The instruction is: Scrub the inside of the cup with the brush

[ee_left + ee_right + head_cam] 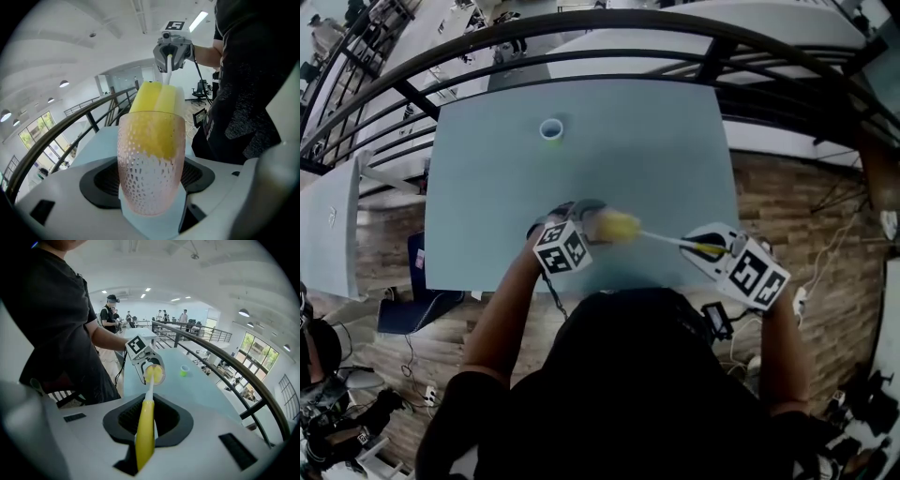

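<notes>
Now mid-scrub: left gripper (579, 217) fingers pinching cup (150, 168), held over counter (656, 150); right gripper (705, 247) fingers clamped on brush (145, 432) handle, yellow head inside cup. Best: steady cup, twist brush, push toward base

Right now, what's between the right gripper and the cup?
Only the brush: the right gripper holds its yellow handle, its white stem crosses the gap, its sponge head sits in the cup. The head view shows it.

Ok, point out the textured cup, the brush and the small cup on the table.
Textured cup (151, 183): left gripper view, dimpled side wall.
Brush (145, 432): right gripper view, yellow handle.
Small cup (551, 129): head view, open top.
</notes>
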Demonstrator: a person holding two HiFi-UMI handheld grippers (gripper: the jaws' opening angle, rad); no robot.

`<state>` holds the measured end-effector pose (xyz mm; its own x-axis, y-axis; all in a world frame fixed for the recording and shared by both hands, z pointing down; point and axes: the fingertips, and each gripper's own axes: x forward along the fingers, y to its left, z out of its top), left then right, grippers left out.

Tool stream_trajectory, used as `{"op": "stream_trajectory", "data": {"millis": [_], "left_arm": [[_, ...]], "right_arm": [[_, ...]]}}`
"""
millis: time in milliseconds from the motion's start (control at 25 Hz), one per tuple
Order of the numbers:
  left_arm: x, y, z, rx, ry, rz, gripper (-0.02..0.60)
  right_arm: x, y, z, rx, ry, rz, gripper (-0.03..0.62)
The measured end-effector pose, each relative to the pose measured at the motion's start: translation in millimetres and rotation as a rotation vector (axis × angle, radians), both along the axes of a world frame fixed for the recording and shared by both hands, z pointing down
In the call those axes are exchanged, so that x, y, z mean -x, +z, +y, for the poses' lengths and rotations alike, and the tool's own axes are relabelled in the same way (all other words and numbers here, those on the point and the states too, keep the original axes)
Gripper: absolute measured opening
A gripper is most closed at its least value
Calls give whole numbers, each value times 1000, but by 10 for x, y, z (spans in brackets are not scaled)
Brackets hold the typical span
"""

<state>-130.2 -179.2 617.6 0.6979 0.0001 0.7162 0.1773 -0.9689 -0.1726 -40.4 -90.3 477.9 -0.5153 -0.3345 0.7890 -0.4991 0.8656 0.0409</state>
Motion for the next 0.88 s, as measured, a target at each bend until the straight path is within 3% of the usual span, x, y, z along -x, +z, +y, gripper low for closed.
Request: {"op": "stream_trajectory", "data": {"millis": [320,640,880], "left_arm": [[-317,131,99,38,41,31,362],[-367,558,-89,93,-21,64,362],[-443,869,-181,128,-69,106,362]], "right_arm": [[-101,118,62,21,62,-4,40],[-330,320,85,50,176,-47,40],[-514,395,79,40,324,-99,40]]}}
